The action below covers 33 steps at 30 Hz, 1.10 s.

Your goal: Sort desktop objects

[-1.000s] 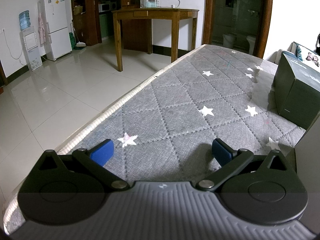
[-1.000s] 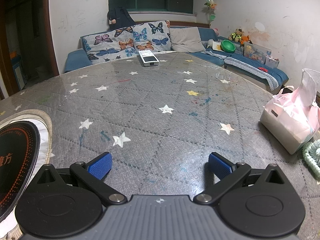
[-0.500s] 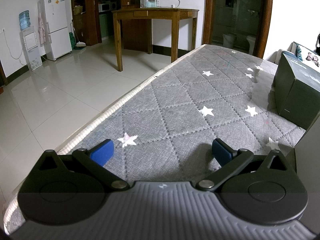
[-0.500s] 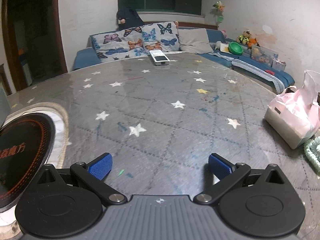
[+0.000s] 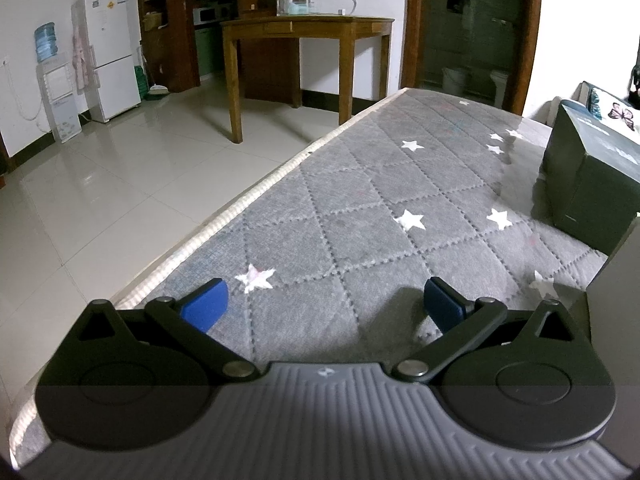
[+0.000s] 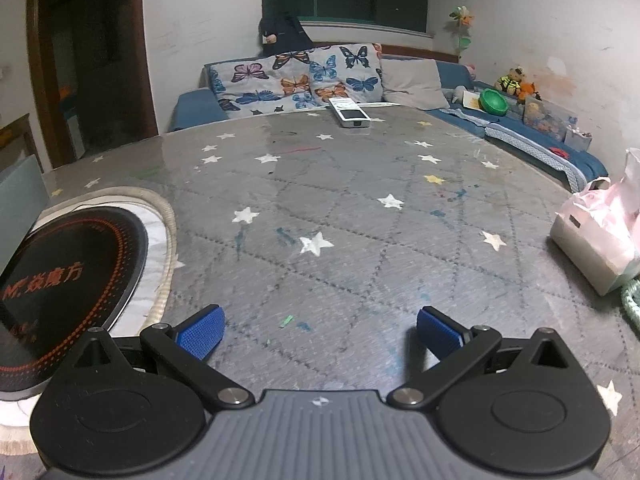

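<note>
My left gripper (image 5: 326, 306) is open and empty, low over the grey star-patterned table cover (image 5: 360, 208) near its left edge. A dark green box (image 5: 588, 184) stands on the table to its right. My right gripper (image 6: 320, 330) is open and empty over the same cover. A white remote control (image 6: 350, 113) lies at the table's far edge. A pink-and-white tissue pack (image 6: 600, 236) sits at the right. A black round induction plate with red lettering (image 6: 68, 280) lies at the left on a white mat.
A grey panel (image 5: 620, 280) stands close on the left gripper's right. A green woven item (image 6: 632, 300) lies beside the tissue pack. A sofa with butterfly cushions (image 6: 296, 80) is behind the table. Tiled floor (image 5: 120, 184) and a wooden table (image 5: 304, 52) lie left.
My right gripper has turned leftward: the remote, tissue pack and induction plate have shifted right in its view. The left gripper has not moved.
</note>
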Each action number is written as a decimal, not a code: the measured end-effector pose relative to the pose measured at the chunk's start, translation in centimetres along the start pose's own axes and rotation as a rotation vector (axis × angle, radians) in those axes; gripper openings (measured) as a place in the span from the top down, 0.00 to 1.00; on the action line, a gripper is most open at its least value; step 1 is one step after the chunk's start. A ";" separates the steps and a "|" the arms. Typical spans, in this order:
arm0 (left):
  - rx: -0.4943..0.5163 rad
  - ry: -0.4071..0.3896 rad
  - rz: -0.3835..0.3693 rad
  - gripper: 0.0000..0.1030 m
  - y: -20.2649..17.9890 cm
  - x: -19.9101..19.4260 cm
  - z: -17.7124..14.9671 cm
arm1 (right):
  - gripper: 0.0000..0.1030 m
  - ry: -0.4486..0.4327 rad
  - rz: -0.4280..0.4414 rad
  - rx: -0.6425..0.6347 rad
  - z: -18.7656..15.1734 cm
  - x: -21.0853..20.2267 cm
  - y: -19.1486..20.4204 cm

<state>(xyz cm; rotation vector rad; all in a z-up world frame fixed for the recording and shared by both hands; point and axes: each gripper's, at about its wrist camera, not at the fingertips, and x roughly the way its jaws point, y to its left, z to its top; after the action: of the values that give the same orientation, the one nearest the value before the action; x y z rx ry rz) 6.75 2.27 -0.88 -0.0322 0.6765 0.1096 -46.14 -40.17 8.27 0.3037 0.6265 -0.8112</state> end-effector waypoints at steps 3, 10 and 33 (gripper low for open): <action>0.003 0.001 -0.005 0.00 0.0 -0.1 -0.1 | 0.00 -0.002 0.002 -0.012 -0.2 -0.2 0.3; 0.014 0.001 -0.017 0.00 -0.3 -0.4 -0.3 | 0.00 0.000 0.008 -0.007 -0.4 -0.2 0.4; 0.049 0.003 -0.059 0.00 -0.8 0.5 0.2 | 0.00 0.005 0.011 0.001 -0.5 -0.2 0.1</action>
<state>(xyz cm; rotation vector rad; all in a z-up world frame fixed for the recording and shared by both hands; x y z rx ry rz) 7.35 1.58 -1.04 -0.0051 0.6804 0.0357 -46.35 -39.76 7.99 0.3103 0.6289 -0.8005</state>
